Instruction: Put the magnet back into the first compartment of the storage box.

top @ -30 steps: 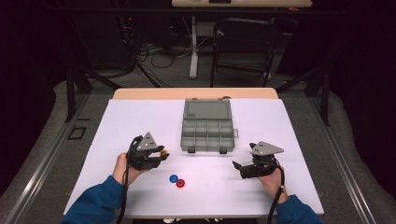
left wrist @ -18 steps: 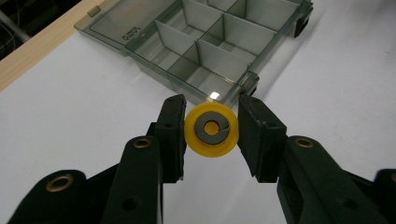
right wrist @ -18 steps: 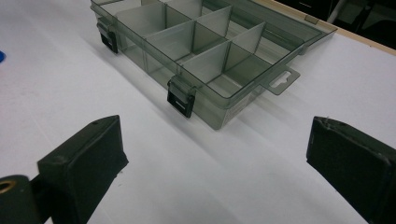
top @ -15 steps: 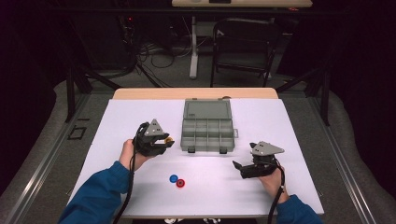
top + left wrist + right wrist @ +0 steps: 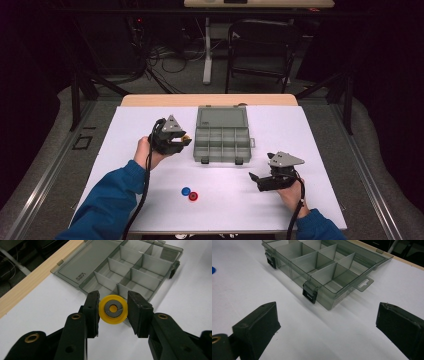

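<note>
One white table (image 5: 320, 150), person's blue sleeves at near edge. Grey translucent plastic compartment box (image 5: 221, 136) at centre, lid flat open on far side, dividers bare. Left gripper (image 5: 176, 141) raised just beside box's left edge, jaws pinching yellow ring-shaped disc with grey core (image 5: 113, 309) by its rim; disc hangs over box's near-left corner in left gripper view. Right gripper (image 5: 260, 180) low near box's right front corner, jaws spread wide, nothing between. Blue round disc (image 5: 186, 191) and red round disc (image 5: 193, 196) touching, on table between hands.
</note>
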### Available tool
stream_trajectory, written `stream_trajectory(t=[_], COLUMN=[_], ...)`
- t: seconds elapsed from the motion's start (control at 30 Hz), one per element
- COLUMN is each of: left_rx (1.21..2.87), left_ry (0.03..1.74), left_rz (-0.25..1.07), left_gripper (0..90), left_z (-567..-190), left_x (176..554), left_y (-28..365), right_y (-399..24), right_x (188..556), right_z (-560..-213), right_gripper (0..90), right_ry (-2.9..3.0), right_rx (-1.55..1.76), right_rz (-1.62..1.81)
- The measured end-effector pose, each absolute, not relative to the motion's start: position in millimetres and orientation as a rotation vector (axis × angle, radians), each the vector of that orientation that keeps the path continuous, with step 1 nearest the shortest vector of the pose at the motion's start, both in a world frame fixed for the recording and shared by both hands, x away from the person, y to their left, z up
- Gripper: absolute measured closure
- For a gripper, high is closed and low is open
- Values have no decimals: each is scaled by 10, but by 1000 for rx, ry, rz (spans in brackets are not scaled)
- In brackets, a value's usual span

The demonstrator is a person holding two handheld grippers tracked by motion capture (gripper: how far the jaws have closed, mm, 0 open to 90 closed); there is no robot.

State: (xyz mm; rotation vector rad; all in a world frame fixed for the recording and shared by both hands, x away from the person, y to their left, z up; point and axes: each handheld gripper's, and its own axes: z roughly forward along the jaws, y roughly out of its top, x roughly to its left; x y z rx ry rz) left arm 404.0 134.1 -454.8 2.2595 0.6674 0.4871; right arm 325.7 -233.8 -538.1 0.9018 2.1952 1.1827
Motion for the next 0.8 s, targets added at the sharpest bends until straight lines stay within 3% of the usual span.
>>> stream_trajectory(t=[0.8], left_rx=[2303], left_ry=[747], left_rz=[440], left_gripper=[628], left_z=[-4739], left_x=[4607], left_y=[984], right_y=[-2336], right_x=[3263], right_z=[-5386], right_gripper=[38], right_ry=[2194], right_rx=[895], right_rz=[1183])
